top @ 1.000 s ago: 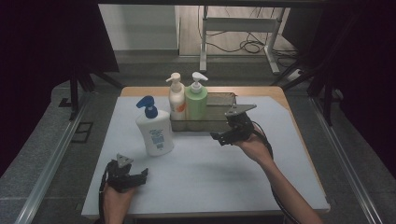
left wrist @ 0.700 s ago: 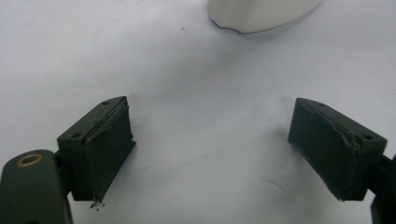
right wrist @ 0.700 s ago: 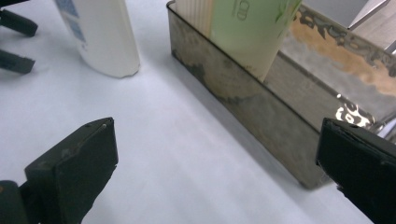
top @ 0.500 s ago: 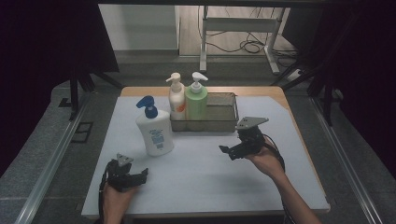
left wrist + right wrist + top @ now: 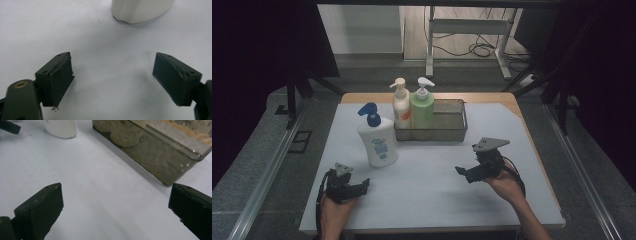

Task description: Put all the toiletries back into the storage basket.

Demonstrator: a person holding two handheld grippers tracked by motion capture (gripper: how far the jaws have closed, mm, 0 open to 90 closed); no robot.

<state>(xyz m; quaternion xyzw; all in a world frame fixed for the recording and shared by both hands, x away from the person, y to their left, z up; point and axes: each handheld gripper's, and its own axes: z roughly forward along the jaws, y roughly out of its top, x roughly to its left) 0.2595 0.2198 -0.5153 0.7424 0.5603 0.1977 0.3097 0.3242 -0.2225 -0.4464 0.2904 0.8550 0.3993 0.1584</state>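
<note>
A white pump bottle with a blue cap (image 5: pixel 377 137) stands on the white table mat (image 5: pixel 427 185), left of a metal mesh basket (image 5: pixel 452 131). Inside the basket's left end stand a cream pump bottle (image 5: pixel 400 104) and a green pump bottle (image 5: pixel 422 106). My left gripper (image 5: pixel 362 186) rests low at the front left, open and empty; the white bottle's base (image 5: pixel 140 11) lies beyond its jaws. My right gripper (image 5: pixel 463 172) hovers open at the front right, empty, with the basket wall (image 5: pixel 150 152) ahead and the white bottle's base (image 5: pixel 60 128) at upper left.
The mat covers a wooden table whose edge (image 5: pixel 512 100) shows at the back right. Dark stands and cables sit on the floor behind. Open mat lies between the two grippers. The left gripper's jaw tip (image 5: pixel 8 127) shows in the right gripper view.
My right gripper has drawn back from beside the basket toward the front right of the mat and dropped lower. The left gripper and the bottles have stayed put.
</note>
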